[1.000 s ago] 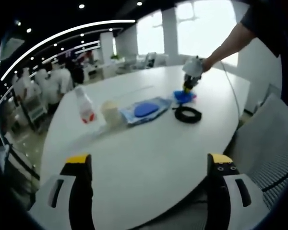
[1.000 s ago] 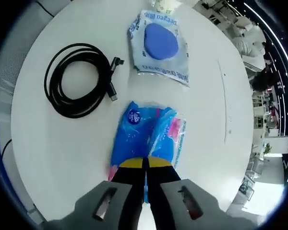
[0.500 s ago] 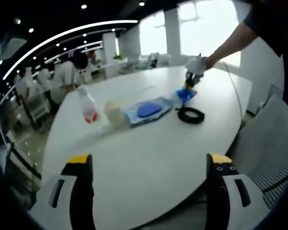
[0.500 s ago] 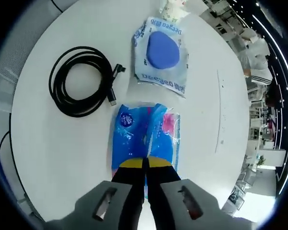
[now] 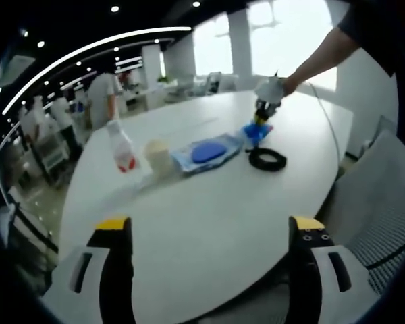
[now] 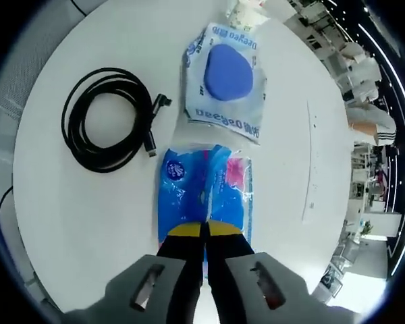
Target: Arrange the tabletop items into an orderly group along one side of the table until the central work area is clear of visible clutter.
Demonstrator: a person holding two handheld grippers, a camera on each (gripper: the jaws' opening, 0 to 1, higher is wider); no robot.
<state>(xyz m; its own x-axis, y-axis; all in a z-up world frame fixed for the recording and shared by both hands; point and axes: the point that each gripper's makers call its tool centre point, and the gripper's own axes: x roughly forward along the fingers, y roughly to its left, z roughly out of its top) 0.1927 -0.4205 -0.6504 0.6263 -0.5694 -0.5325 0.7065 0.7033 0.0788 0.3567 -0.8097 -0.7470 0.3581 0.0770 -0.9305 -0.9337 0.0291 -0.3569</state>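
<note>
Bright window (image 5: pixel 283 34) glare, ceiling light strips, soft blur, strong fisheye bending at edges.

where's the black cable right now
In the right gripper view the coiled black cable lies on the white table, left of the blue tissue pack and the bagged blue sponge.

- A large white oval table (image 5: pixel 209 223) stands in an open-plan office and serves as the landmark here.
- Beyond the table's far end, tall bright windows (image 5: pixel 283 34) let in strong daylight, with a white pillar (image 5: pixel 240 40) between them.
- Above the table, the dark ceiling (image 5: pixel 74 20) carries long curved light strips (image 5: pixel 88 48) and small round spotlights (image 5: pixel 115 9).
- To the table's left, people in white (image 5: pixel 61 121) stand among desks.
- At the table's right edge sits a grey mesh chair (image 5: pixel 381 196).
- In the right gripper view, a thin seam (image 6: pixel 309 162) runs across the tabletop.
</note>
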